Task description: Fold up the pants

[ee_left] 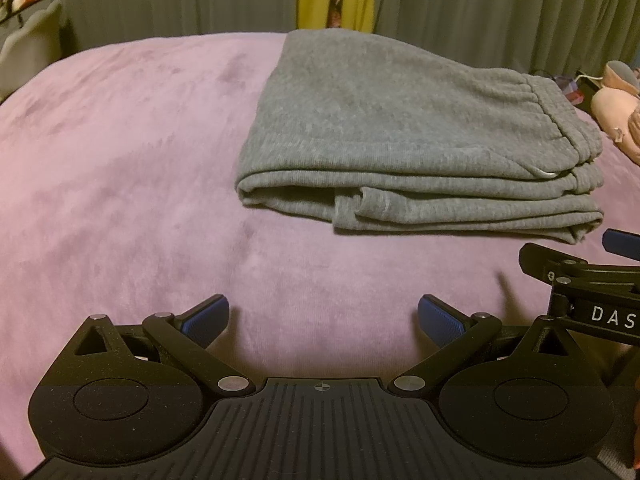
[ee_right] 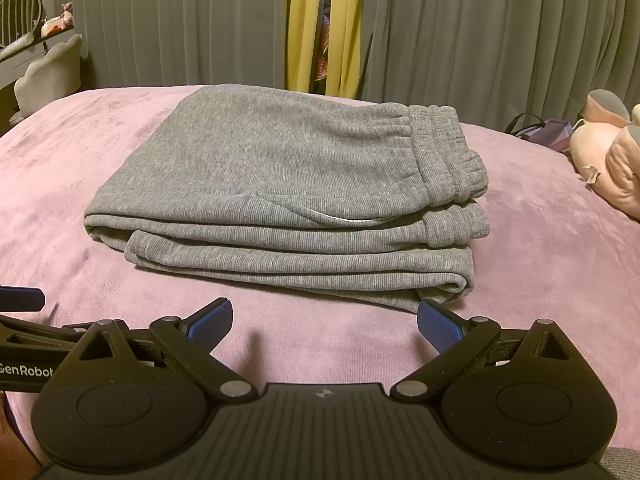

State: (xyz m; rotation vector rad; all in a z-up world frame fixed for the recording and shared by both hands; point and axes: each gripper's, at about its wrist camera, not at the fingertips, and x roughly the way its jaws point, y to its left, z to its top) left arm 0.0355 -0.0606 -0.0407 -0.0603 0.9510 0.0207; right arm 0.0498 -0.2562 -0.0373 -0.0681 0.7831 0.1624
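Note:
Grey sweatpants (ee_left: pixel 400 128) (ee_right: pixel 280 184) lie folded into a thick stack on a pink blanket (ee_left: pixel 120 184) (ee_right: pixel 540 248), with the elastic waistband at the right end. My left gripper (ee_left: pixel 323 318) is open, holds nothing and hovers over bare blanket, short of the stack's near left corner. In the right wrist view my right gripper (ee_right: pixel 325 322) is open and holds nothing. Its right fingertip (ee_right: pixel 436 326) is close to the stack's near right corner; whether it touches I cannot tell. Each gripper shows at the edge of the other's view.
Grey curtains (ee_right: pixel 480 32) with a yellow gap hang behind the bed. A pink plush toy (ee_right: pixel 604 160) (ee_left: pixel 616 100) lies on the right side of the blanket, beside a purple bag (ee_right: pixel 552 134). A chair back and a shelf (ee_right: pixel 48 68) stand at the far left.

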